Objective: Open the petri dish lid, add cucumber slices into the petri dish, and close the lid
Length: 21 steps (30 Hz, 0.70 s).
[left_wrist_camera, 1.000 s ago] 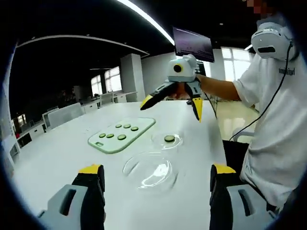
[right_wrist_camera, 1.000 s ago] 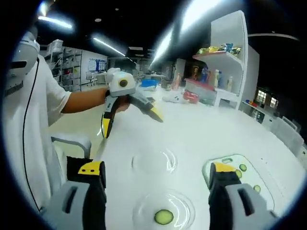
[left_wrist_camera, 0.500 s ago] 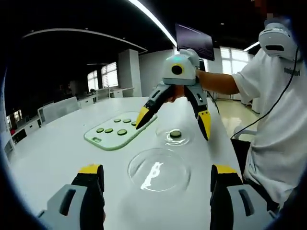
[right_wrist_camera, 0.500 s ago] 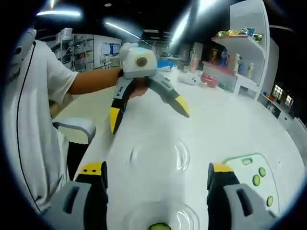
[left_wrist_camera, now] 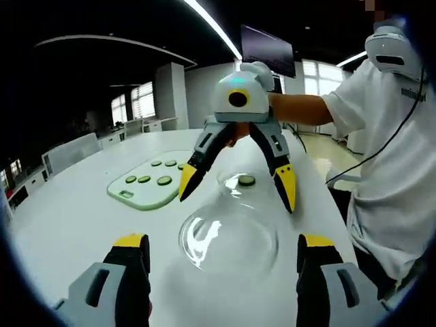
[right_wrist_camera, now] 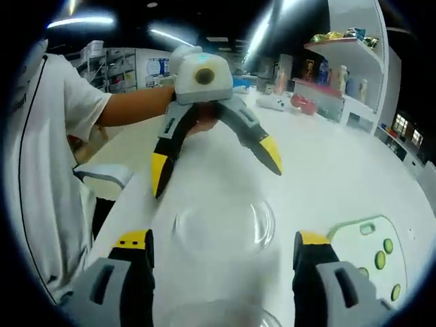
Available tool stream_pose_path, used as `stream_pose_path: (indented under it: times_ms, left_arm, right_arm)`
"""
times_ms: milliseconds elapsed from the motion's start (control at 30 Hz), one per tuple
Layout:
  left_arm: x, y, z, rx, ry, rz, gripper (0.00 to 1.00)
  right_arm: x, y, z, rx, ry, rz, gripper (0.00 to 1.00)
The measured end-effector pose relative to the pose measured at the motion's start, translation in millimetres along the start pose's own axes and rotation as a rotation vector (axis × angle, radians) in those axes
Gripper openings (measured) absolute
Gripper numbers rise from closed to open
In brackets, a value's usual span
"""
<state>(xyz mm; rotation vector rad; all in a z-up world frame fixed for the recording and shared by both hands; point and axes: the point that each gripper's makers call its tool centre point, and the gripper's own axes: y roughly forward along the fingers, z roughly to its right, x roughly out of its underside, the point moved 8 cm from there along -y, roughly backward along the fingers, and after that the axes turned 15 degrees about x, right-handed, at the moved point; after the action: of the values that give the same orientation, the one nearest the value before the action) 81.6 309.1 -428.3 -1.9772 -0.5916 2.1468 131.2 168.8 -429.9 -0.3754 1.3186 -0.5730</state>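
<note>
Here the cucumber slice [left_wrist_camera: 246, 180] sits beyond the lid [left_wrist_camera: 228, 236].

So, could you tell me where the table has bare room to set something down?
The white table is bare to the left of the green board, and past the lid toward the shelf. It is crowded around the lid, the dish and the right gripper.

A long white bench [left_wrist_camera: 61, 225] is carrying a pale green board [left_wrist_camera: 146, 185] bearing cucumber slices [left_wrist_camera: 164, 180], a clear petri dish [left_wrist_camera: 238, 182] holding one slice beside it, and the clear lid [left_wrist_camera: 228, 238] lying nearer, apart from both.
</note>
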Motion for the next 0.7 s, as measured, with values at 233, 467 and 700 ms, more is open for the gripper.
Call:
stream_pose_path:
  times_ms: [233,467,700]
  left_arm:
    - [6.4,2.7,-4.5,0.017,-0.010,-0.006,0.87]
    - [10.5,4.9,-6.3,0.027,-0.012,-0.010,0.83]
    - [13.8,7.5,-6.6,0.054,-0.013,-0.014,0.80]
  right_arm:
    - [0.5,4.5,-3.8,-0.018,0.010,0.006,0.82]
    - [4.6,12.3,-4.3,-0.024,-0.008,-0.006,0.79]
    - [7.5,17.1,-3.7,-0.032,0.001,-0.005,0.78]
